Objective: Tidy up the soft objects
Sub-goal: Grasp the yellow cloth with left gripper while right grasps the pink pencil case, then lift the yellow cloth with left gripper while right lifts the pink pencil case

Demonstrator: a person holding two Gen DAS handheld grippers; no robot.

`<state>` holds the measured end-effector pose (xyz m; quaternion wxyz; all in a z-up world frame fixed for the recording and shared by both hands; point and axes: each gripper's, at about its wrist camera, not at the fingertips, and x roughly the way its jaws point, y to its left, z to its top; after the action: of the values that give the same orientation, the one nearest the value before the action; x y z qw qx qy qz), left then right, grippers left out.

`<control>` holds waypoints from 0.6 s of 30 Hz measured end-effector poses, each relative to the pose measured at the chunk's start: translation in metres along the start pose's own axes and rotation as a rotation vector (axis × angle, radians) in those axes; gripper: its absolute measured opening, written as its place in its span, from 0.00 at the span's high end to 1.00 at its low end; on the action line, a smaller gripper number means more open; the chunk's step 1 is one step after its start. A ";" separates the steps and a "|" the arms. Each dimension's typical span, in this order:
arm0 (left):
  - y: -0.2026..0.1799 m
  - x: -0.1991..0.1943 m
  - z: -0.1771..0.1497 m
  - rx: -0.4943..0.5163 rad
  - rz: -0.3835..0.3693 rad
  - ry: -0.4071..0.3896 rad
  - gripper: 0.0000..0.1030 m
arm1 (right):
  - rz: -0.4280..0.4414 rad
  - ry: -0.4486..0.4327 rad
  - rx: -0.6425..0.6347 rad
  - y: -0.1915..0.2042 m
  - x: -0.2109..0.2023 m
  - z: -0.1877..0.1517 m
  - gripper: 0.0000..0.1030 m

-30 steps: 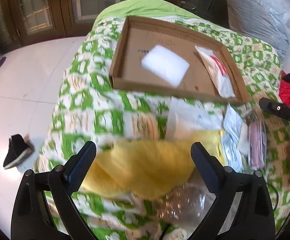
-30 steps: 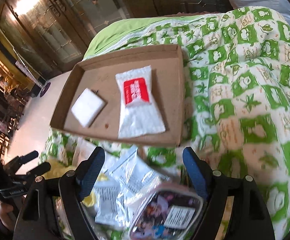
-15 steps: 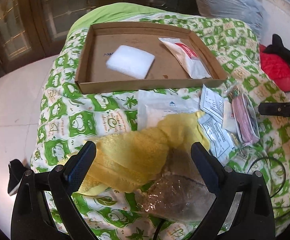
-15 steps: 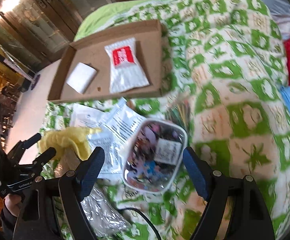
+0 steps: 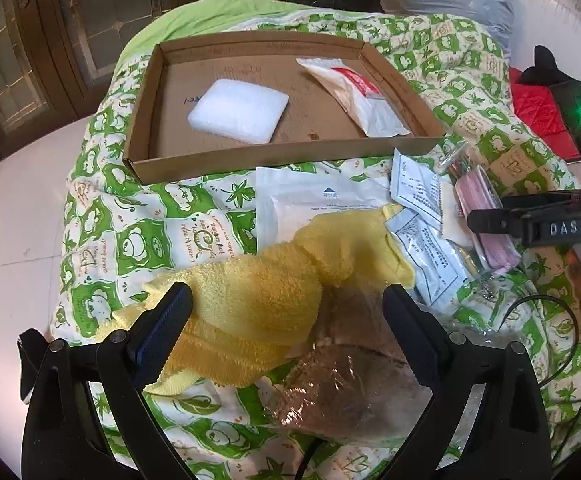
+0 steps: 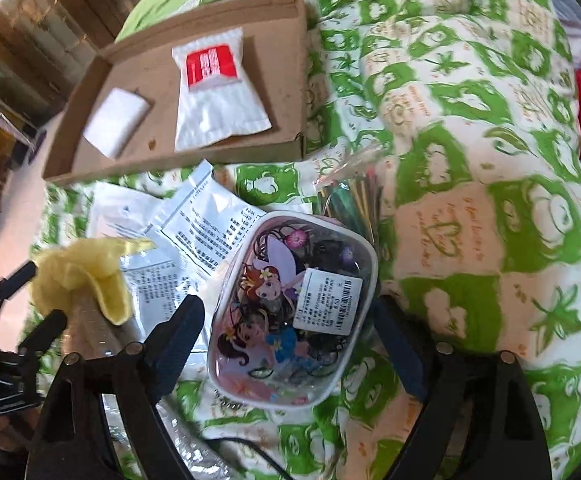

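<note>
The quilt [image 5: 138,240] is white with green squares, leaves and cartoon prints. The box [image 5: 250,160] is plain brown cardboard. In it lie a white foam pad [image 5: 238,116] and a white packet [image 6: 218,100] with a red label. The towel [image 5: 258,300] is yellow. The pouch [image 6: 290,312] is pink-edged with cartoon fairies.

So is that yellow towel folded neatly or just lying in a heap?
In a heap: the yellow towel lies crumpled and bunched on the quilt, partly draped over a clear plastic bag.

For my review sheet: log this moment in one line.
right claw: opening, straddling cartoon pouch | left claw: open over yellow towel | tray: two items
</note>
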<state>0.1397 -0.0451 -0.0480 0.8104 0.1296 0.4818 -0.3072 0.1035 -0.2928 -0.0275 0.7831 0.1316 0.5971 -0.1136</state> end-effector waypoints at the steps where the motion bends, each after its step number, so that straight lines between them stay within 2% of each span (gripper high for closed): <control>1: 0.001 0.002 0.002 -0.004 -0.001 0.004 0.06 | -0.005 -0.012 -0.005 0.002 0.001 -0.001 0.18; 2: 0.003 0.005 0.004 -0.008 0.000 0.006 0.06 | -0.006 -0.022 -0.009 0.002 0.000 -0.002 0.19; 3: 0.004 0.009 0.007 -0.011 0.001 0.009 0.06 | -0.005 -0.028 -0.011 0.002 0.000 -0.002 0.28; 4: 0.006 0.012 0.009 -0.015 0.003 0.014 0.06 | 0.012 -0.032 -0.006 0.001 -0.001 -0.003 0.30; 9: 0.013 0.029 0.008 -0.025 0.019 0.056 0.06 | 0.079 -0.048 -0.022 0.007 -0.006 -0.004 0.32; 12: 0.015 0.027 0.006 -0.035 0.020 0.047 0.08 | 0.103 -0.066 -0.071 0.022 -0.009 -0.006 0.32; 13: 0.017 0.025 0.006 -0.045 0.016 0.040 0.15 | 0.101 -0.072 -0.085 0.028 -0.009 -0.006 0.32; 14: 0.021 0.022 0.006 -0.064 0.006 0.030 0.26 | 0.099 -0.075 -0.096 0.031 -0.010 -0.006 0.32; 17: 0.032 0.014 0.005 -0.115 -0.035 0.005 0.42 | 0.086 -0.082 -0.120 0.037 -0.009 -0.006 0.32; 18: 0.033 0.013 0.004 -0.127 -0.042 0.000 0.44 | 0.085 -0.083 -0.122 0.038 -0.009 -0.006 0.32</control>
<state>0.1678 -0.0260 -0.0594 0.8103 0.0676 0.5031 -0.2929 0.1084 -0.2549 -0.0180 0.8179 0.1040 0.5638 -0.0491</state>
